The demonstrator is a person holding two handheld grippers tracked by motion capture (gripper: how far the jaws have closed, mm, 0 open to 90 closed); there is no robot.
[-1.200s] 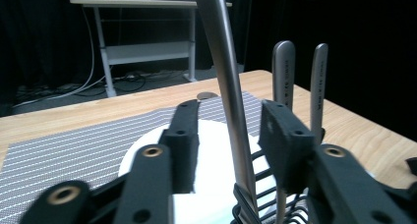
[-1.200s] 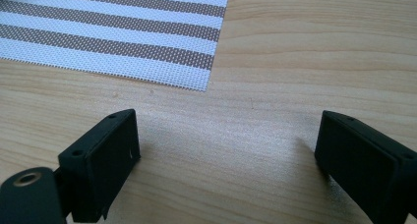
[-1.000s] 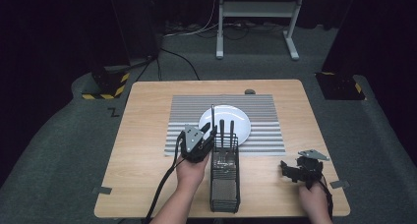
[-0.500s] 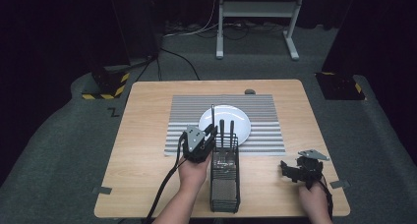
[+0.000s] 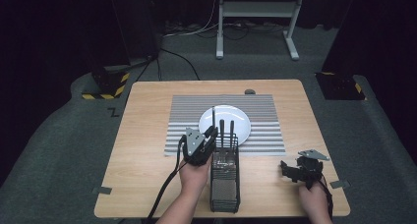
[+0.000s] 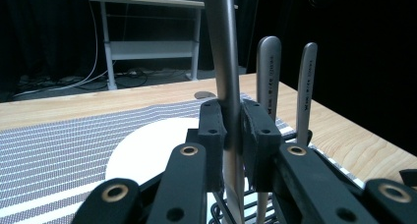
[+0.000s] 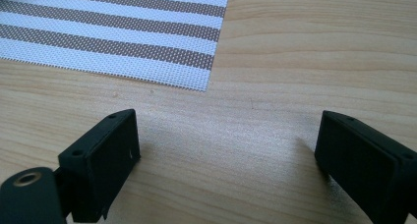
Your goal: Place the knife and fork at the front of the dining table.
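The left gripper is clamping a grey metal utensil handle, jaws closed on it from both sides; the handle is standing near upright and running down between the jaws into a black wire caddy. Seen from above, the caddy is sitting just beside this gripper, towards the table's middle, with the held handle rising above two other handles standing in the caddy's far end. In the left gripper view those two handles are standing just beyond the jaws and to one side. Ahead of the gripper a white plate is lying on a striped mat, which is lying on the wooden table. The working end of the held utensil is hidden, so its kind cannot be told. Judgement: the step in hand is moving one utensil between caddy and plate — which direction cannot be told. The next move is calling for a straight vertical path, keeping clear of the neighbouring handles and the caddy's wire. The right gripper is resting low over bare wood just off the mat's corner — jaws spread wide, holding nothing — well apart from the caddy.
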